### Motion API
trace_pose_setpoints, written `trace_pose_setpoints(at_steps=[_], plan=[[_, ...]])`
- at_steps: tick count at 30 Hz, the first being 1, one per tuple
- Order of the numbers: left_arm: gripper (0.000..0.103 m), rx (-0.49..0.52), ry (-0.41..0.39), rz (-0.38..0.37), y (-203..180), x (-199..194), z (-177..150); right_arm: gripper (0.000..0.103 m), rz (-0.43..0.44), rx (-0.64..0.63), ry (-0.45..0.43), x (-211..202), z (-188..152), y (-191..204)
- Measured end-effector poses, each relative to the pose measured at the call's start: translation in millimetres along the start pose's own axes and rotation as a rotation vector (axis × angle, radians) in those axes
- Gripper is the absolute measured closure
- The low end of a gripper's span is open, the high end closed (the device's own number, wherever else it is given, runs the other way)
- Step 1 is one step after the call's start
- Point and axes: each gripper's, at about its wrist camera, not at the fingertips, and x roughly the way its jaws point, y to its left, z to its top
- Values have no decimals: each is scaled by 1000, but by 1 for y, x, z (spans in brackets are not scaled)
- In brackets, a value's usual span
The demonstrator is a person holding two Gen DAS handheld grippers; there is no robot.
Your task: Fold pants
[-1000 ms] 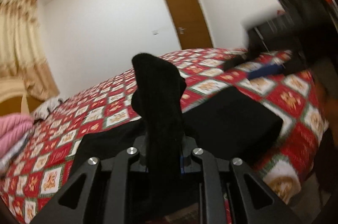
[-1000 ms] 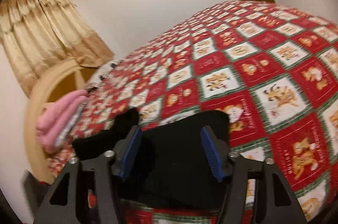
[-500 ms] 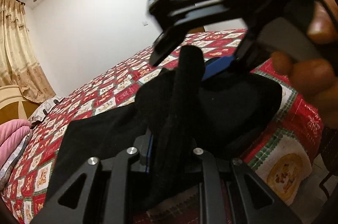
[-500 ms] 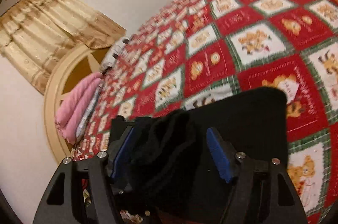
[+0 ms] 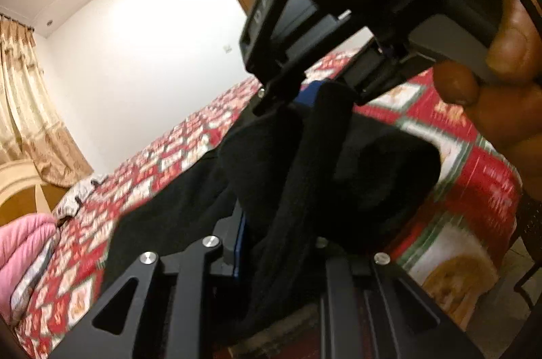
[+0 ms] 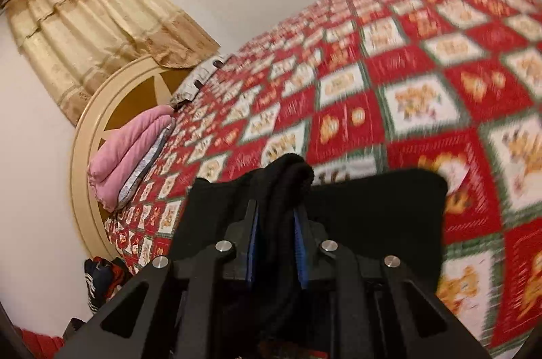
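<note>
Both grippers, left (image 5: 271,223) and right (image 6: 276,223), are clamped on one bunched strip of the black pants (image 6: 372,216) at the bed's (image 6: 423,94) near edge. Grips sit close together, so lifting likely drags the rest into a wad or off the edge.

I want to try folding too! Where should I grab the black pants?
Grab the bunched-up ridge of the pants, coming from the near edge of the bed. It stands above the flat part, so fingers fit on both sides. The right hand-held gripper pinches there now.
</note>
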Motion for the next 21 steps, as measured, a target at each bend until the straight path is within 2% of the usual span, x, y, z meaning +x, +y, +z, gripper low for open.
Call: trace_pose_setpoints(at_steps=[5,7,8,10,12,14,15,16,18,21], plan=[[79,51,-32,-4,-23,3,20,84,-54,-28,-19,-15,8,-15],[77,88,1,-19,-38,10,19,84,-125,-38,-4,-9,2,-29],[77,102,27,-50,-45,14,17,83,-160,-39,7,-4,-3,-37],[77,95,58,-95,-46,15,12,78,-166,5,15,-1,-13,-53],[76,66,52,-144,-39,7,9,76,-120,68,-13,-11,-18,-64],[69,17,69,-204,-25,0,9,75,-133,97,-51,-28,-16,-66],[59,-18,84,-237,-15,-6,8,75,-156,89,-77,-37,-15,-65],[51,-39,91,-250,-9,-10,7,75,-204,66,-116,-49,-15,-61],[42,-85,94,-261,9,-22,4,75,-269,-10,-165,-67,-15,-48],[41,-157,95,-250,37,-33,0,75,-215,-99,-147,-69,-15,-19]])
